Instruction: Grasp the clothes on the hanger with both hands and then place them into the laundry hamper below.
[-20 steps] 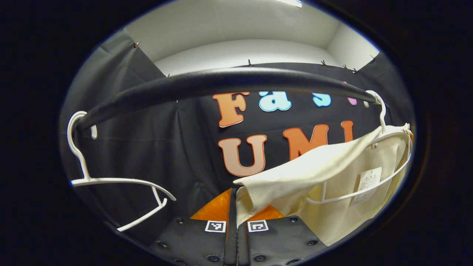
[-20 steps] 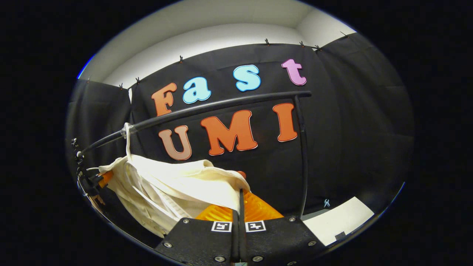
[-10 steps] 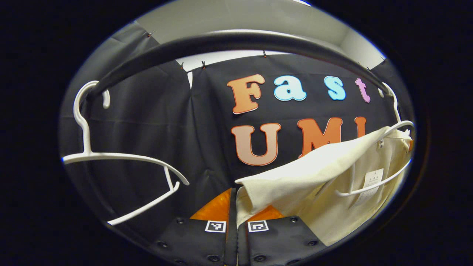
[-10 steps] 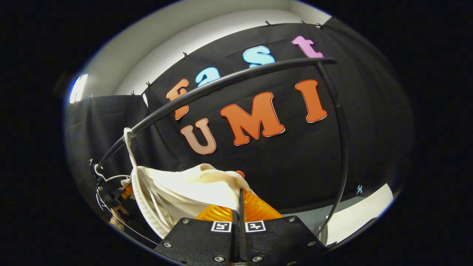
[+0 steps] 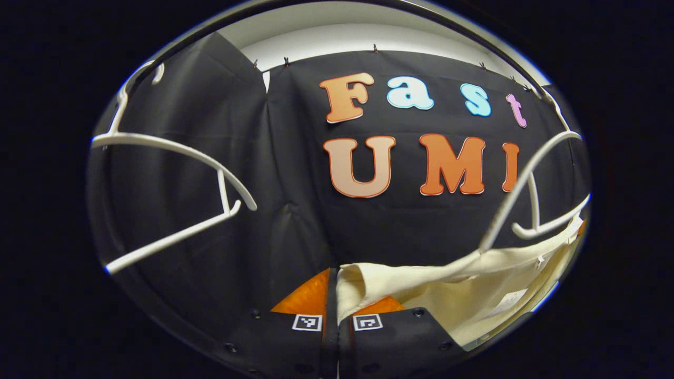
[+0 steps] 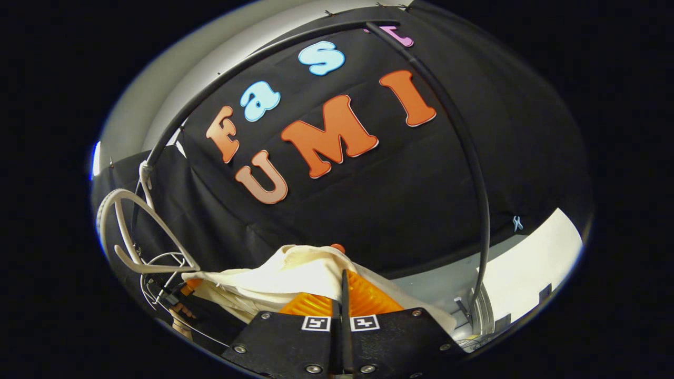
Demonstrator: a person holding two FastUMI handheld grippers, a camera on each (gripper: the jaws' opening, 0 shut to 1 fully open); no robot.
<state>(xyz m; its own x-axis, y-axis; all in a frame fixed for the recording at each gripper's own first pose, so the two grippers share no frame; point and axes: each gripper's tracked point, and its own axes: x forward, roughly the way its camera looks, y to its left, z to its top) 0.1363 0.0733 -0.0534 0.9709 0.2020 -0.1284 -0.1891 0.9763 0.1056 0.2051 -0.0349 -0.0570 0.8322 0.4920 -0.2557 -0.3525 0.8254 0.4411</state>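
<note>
Cream cotton clothes (image 5: 453,279) hang low between the two grippers, mostly off the white plastic hanger (image 5: 526,195), whose arm stands bare above the cloth. In the left gripper view one edge of the fabric sits between the fingers of the left gripper (image 5: 331,295), which are closed on it. In the right gripper view the right gripper (image 6: 343,295) is also closed, with the other end of the same garment (image 6: 295,273) pinched between its fingers. A second white plastic hanger (image 5: 174,195) hangs bare to the side on the black metal rail (image 6: 295,47).

The laundry hamper is not visible, so I cannot tell how well the garment is lined up with it.

I think the main risk is that some cloth near the label is caught on the hanger's lower bar; then a pull downward could drag the hanger off the rail. Also each grip seems to take only a thin edge, so the fabric may slip out if the two hands move apart too much.
</note>
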